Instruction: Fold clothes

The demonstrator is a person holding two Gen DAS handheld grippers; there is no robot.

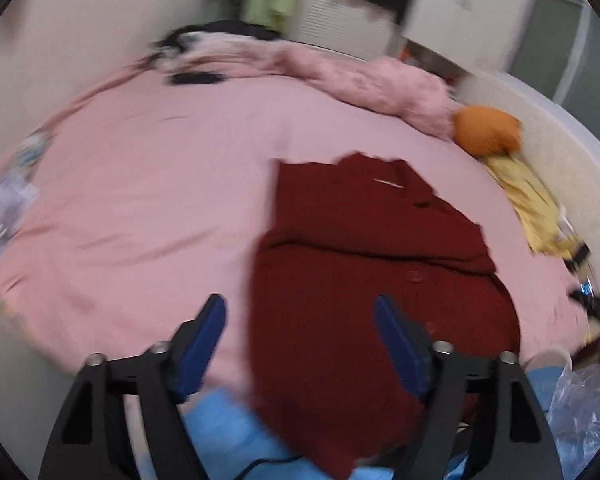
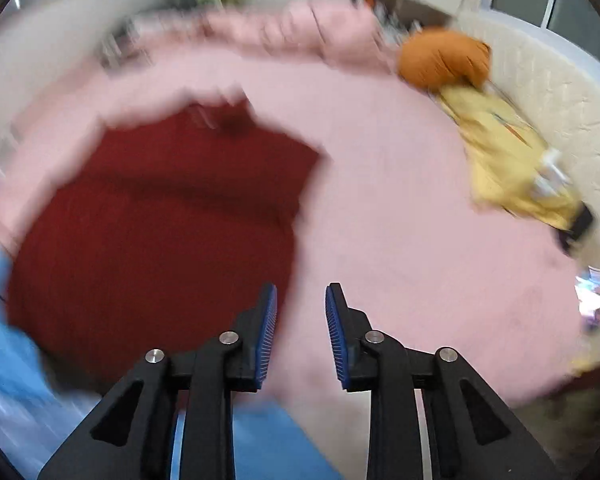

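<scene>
A dark red knitted cardigan [image 1: 372, 264] lies on the pink bed sheet [image 1: 140, 184], its sleeves folded in across the body and its collar at the far end. My left gripper [image 1: 300, 312] is wide open and empty above the cardigan's near left edge. In the blurred right wrist view the cardigan [image 2: 152, 220] lies to the left. My right gripper [image 2: 301, 300] is partly open and empty above the sheet [image 2: 400, 220], just right of the cardigan's near right edge.
A rumpled pink blanket [image 1: 360, 80] lies along the far side of the bed. An orange cushion [image 1: 486, 128] and a yellow garment [image 1: 532, 204] lie at the right by a cream headboard [image 1: 572, 168]. Blue cloth [image 1: 228, 432] is at the near edge.
</scene>
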